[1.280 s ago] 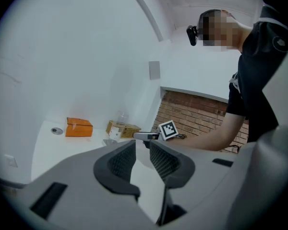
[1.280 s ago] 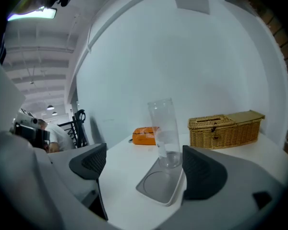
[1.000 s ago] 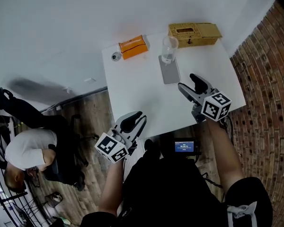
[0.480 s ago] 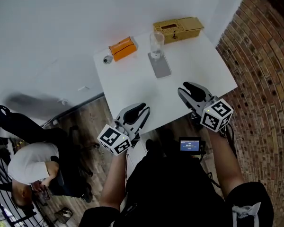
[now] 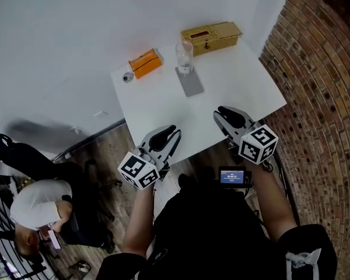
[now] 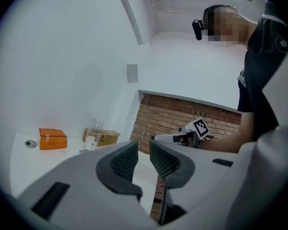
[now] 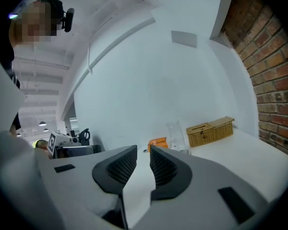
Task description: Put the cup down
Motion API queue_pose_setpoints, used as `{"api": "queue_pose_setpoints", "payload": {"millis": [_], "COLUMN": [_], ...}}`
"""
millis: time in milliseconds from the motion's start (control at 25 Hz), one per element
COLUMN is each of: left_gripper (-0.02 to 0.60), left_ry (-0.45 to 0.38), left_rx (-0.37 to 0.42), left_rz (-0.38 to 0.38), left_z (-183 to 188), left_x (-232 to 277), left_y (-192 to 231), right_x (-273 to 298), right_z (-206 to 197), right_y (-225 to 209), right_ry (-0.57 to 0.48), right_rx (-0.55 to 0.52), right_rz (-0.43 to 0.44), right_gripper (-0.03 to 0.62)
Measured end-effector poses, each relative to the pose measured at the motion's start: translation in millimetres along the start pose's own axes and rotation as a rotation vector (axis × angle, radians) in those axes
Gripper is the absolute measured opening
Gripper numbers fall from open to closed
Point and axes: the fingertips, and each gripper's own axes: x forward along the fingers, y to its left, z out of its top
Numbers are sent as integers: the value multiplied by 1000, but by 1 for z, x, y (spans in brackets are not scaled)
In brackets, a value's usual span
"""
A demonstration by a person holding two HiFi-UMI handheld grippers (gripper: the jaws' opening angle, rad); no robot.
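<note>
A clear glass cup (image 5: 184, 56) stands upright at the far end of a flat grey slab (image 5: 191, 81) on the white table (image 5: 163, 109). It also shows small in the left gripper view (image 6: 91, 138) and the right gripper view (image 7: 175, 134). Both grippers are well back from it, at the table's near edge. My right gripper (image 5: 221, 112) (image 7: 144, 162) is closing, with a narrow gap and nothing between its pads. My left gripper (image 5: 170, 134) (image 6: 144, 157) is held a little apart, also empty.
An orange box (image 5: 146, 62) and a small round object (image 5: 127, 77) lie at the table's far left. A wicker box (image 5: 210, 37) sits behind the cup. A brick wall (image 5: 315, 86) runs along the right. A seated person (image 5: 38, 203) is at lower left.
Both grippers have drawn back toward the table's near edge, away from the cup. The right gripper's jaws have narrowed. The cup has stayed on the grey slab.
</note>
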Motion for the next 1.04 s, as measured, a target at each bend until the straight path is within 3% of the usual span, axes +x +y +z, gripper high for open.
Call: {"api": "queue_pose_setpoints", "payload": {"millis": [400, 520, 720, 1040], "left_gripper": [81, 54, 9, 8], "left_ry": [-15, -14, -37, -20], "left_rx": [1, 8, 5, 13], "left_rz": [41, 57, 63, 62], "left_z": [7, 7, 12, 11], "left_x": [5, 4, 1, 5], "left_y": [-9, -8, -8, -3], "right_x": [0, 4, 9, 14], "right_z": [3, 3, 3, 8], "right_y": [-14, -13, -11, -13], "right_ry": [-2, 3, 27, 20], "right_rx": [3, -4, -124, -156], "right_rz": [20, 36, 28, 27], "right_gripper": [54, 42, 23, 17]}}
